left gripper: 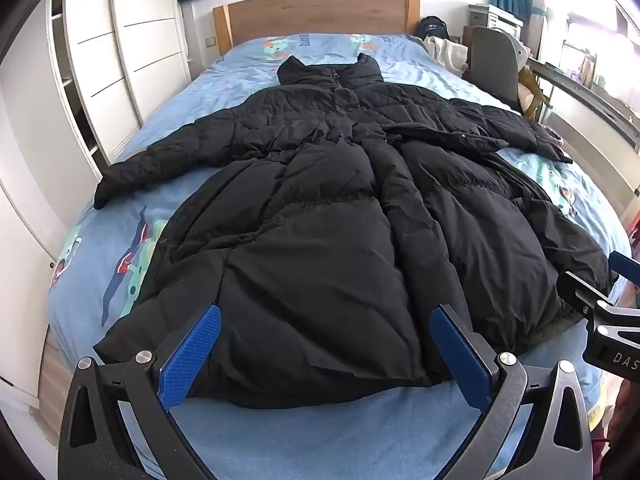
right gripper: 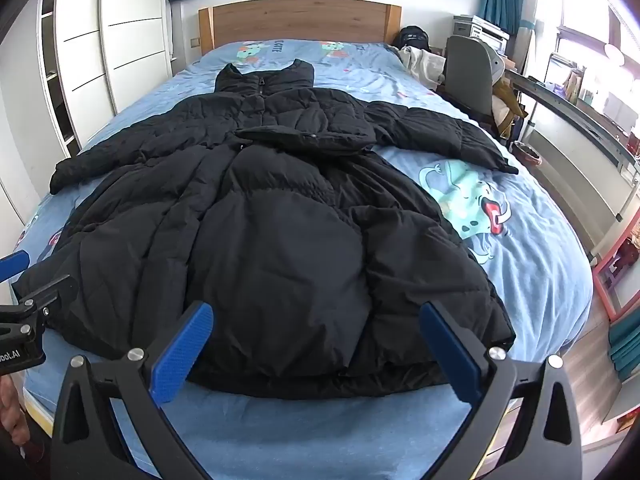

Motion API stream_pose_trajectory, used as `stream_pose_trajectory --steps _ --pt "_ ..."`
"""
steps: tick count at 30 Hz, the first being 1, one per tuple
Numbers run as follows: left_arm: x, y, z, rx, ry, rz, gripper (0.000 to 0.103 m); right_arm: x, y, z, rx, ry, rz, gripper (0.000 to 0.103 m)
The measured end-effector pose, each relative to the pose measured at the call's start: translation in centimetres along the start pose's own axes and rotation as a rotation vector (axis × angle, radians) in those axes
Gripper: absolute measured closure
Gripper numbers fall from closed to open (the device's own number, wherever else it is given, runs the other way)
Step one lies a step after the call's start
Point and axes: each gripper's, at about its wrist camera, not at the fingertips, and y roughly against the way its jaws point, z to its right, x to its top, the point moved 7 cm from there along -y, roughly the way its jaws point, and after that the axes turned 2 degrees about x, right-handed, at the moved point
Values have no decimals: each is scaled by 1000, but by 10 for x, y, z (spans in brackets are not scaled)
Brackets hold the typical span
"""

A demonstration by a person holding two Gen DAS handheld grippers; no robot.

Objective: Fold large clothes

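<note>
Jaws: both sets are spread wide apart, with nothing held between them.
Left gripper [left gripper: 325, 338]: it hangs over the bottom edge of the coat, tilted down, not touching it as far as I can tell.
Right gripper [right gripper: 316, 334]: it hangs over the same bottom edge, more to the right side, also tilted down.
Coat [left gripper: 328, 208]: 1 big black puffy coat lies flat on the bed [left gripper: 280, 432], front side up, zipped closed.
Which way it points: the collar [left gripper: 330, 70] is far away, near the wooden headboard [left gripper: 316, 12]. The hem is close to the grippers.
Long line: it runs from the hem by the grippers straight up the bed to the collar.
Sleeves: the left sleeve [left gripper: 160, 160] sticks out to the side. The right sleeve [right gripper: 440, 136] sticks out the other way. So the coat is not folded yet.
Step now: I think it is getting ready for the first fold.
How to do it well: pick a thin edge, like a sleeve end or a hem corner, because the puffy middle is too fat to pinch. Bring each sleeve in over the body first. Lift slowly so the slippery cloth does not slide out. Keep both sides even.
What could go wrong: the puffy coat may spring back open after a fold.
</note>
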Motion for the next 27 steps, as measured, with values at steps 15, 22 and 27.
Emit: stream_pose_trajectory --steps 15,22,27 --pt "4 4 -1 13 -5 22 1 -2 1 0 -9 11 -1 0" --pt "4 4 2 10 -7 26 1 0 0 -3 -19 20 6 0" --pt "1 2 2 5 -8 19 1 -2 -1 0 -20 17 4 0"
